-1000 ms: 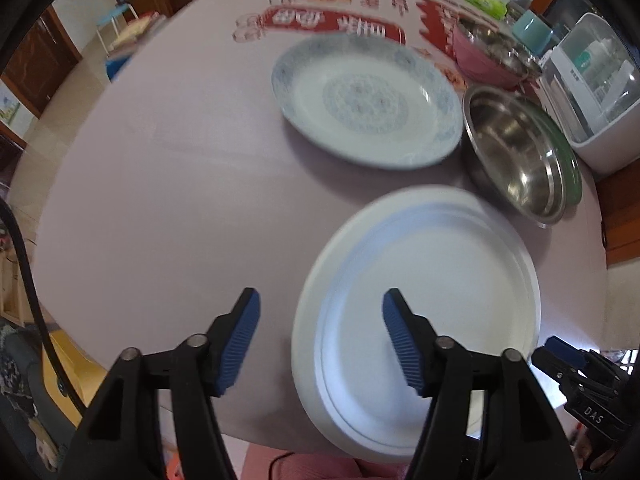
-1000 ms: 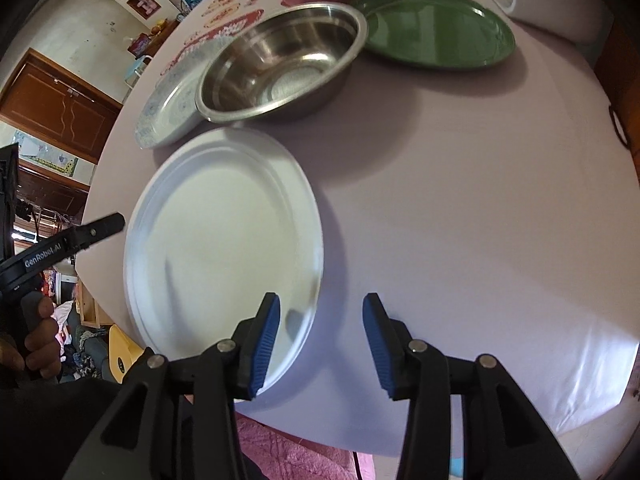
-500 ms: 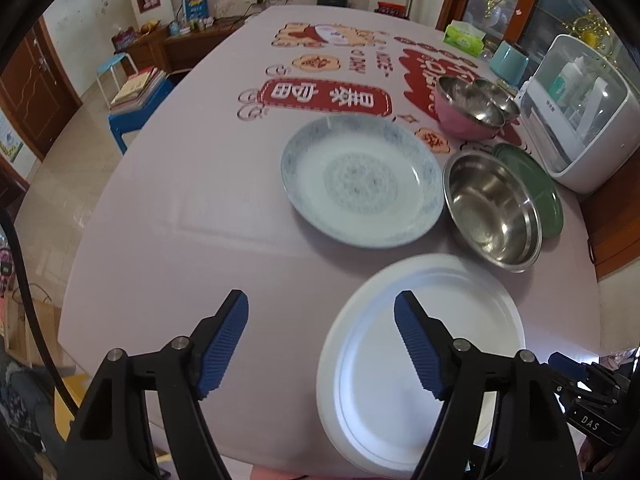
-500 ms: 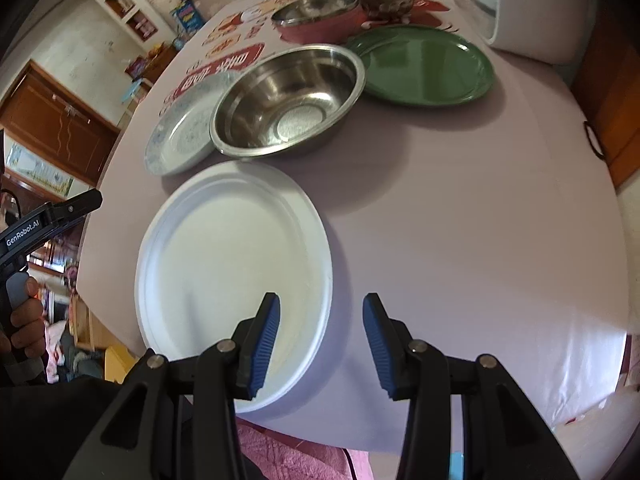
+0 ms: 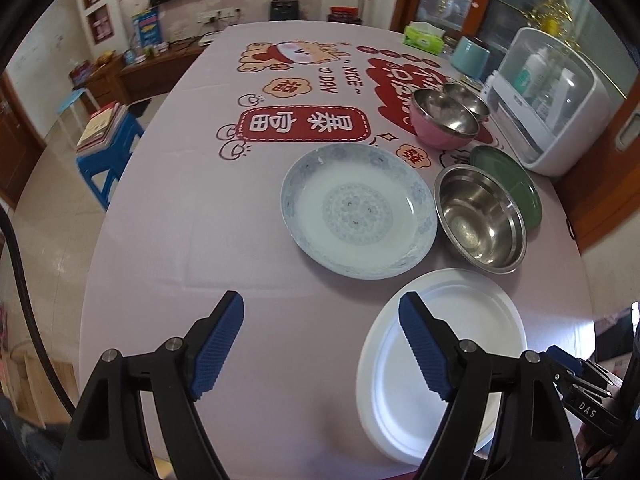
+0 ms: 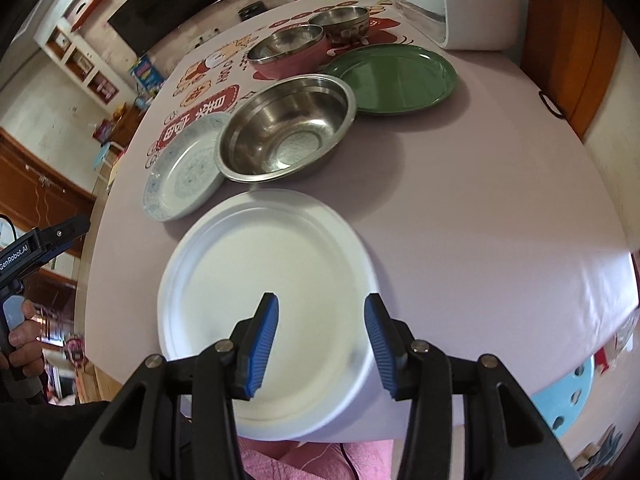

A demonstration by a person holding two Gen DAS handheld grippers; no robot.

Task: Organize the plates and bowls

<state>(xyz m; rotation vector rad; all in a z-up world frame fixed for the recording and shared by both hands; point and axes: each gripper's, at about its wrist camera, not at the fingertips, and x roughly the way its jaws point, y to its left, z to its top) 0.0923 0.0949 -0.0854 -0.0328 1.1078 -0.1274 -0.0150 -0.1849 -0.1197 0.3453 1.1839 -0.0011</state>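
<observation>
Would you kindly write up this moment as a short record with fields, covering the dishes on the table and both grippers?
surface: table with a printed cloth
nearest dish: white plate, at the near edge
plates: blue-patterned plate; green plate
bowls: steel bowl, overlapping the green plate's rim; pink bowl; small steel bowl behind it
left gripper: open, jaws just widened, holding nothing
right gripper: open above the white plate, holding nothing
stacking: none yet

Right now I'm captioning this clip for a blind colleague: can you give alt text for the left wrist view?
The open left claw hangs above the table's near edge, holding nothing. Beyond it lie a white plate, a blue-patterned plate, a steel bowl hiding part of a green plate, and a pink bowl.
</observation>
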